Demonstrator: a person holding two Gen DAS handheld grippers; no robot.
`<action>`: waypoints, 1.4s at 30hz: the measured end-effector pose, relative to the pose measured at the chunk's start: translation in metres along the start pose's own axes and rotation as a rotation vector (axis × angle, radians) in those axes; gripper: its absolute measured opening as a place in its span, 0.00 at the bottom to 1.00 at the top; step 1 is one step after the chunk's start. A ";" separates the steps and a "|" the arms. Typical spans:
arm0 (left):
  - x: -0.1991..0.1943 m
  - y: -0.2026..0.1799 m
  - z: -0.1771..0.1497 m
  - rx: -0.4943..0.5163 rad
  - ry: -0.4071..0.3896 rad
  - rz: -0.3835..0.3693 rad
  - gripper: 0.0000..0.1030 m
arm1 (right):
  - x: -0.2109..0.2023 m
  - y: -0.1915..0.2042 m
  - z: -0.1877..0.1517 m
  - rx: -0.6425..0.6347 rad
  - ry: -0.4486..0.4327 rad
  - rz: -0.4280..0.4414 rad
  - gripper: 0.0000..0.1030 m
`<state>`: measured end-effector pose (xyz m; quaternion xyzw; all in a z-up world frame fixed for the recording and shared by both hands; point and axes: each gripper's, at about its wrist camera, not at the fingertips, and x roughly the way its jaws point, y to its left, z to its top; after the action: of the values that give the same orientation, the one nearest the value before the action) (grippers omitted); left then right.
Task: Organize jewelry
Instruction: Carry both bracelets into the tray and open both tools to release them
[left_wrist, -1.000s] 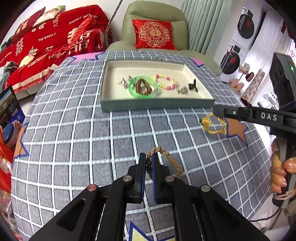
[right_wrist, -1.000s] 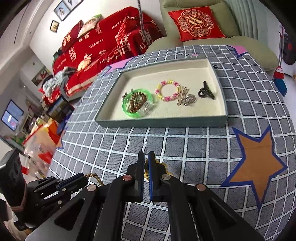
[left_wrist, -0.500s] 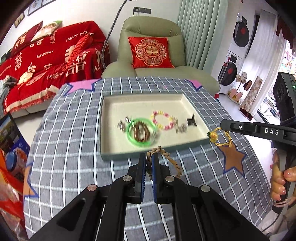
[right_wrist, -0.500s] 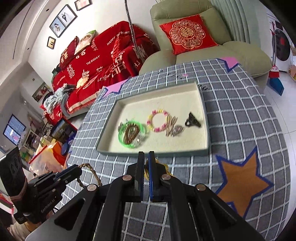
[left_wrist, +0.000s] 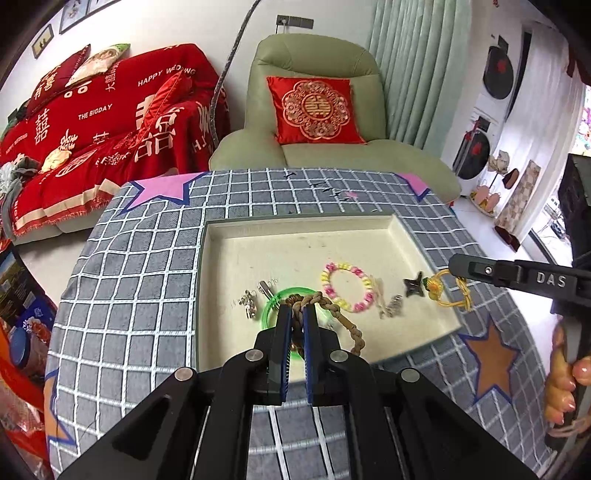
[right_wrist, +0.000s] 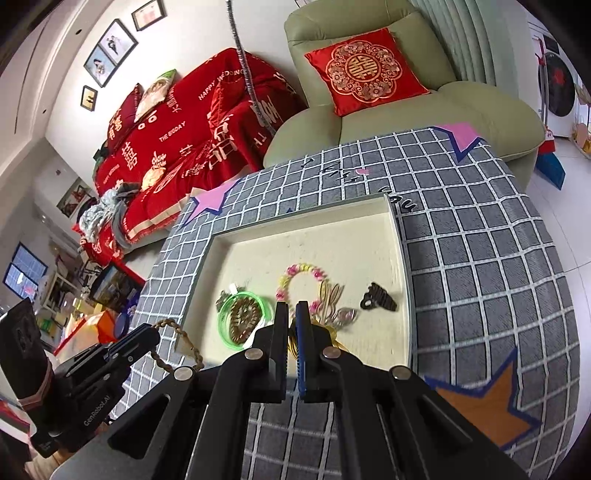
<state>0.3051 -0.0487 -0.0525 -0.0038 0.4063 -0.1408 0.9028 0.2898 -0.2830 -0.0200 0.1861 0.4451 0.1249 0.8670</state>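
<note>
Meanwhile, at far left, a red sofa throw printed with white characters fills the background, and a green armchair bearing a red embroidered cushion stands behind the table. A grey cloth gridded in white, patched with pink and orange stars, covers the tabletop, and on it sits a shallow square tray with a cream, felt-like floor. Inside the tray, from left, lie small silver pieces, a translucent green bangle ringing a brown beaded piece, a pink-and-yellow bead bracelet, a silvery clip and a dark claw clip. The left gripper has its fingers clamped on a knotted brown cord bracelet, which hangs in a loop over the tray's near side and partly hides the bangle in the left wrist view. The right gripper, gripped by a hand at the frame's right edge, has its fingers pressed together on a yellow cord bracelet with a small flower knot, dangling above the tray's right rim near the claw clip. A second earlier both bracelets were held low over the bare cloth in front of the tray; each has since been carried up and forward over it.
</note>
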 end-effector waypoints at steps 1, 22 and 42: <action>0.005 0.000 0.001 0.001 0.005 0.004 0.17 | 0.005 -0.001 0.001 0.002 0.004 -0.001 0.04; 0.073 -0.005 -0.001 0.029 0.026 0.085 0.17 | 0.079 -0.029 -0.002 0.025 0.051 -0.056 0.04; 0.084 -0.009 -0.007 0.047 0.045 0.137 0.17 | 0.101 -0.031 -0.015 0.011 0.095 -0.064 0.04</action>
<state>0.3508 -0.0778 -0.1181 0.0484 0.4224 -0.0880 0.9008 0.3369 -0.2689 -0.1145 0.1703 0.4919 0.1032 0.8475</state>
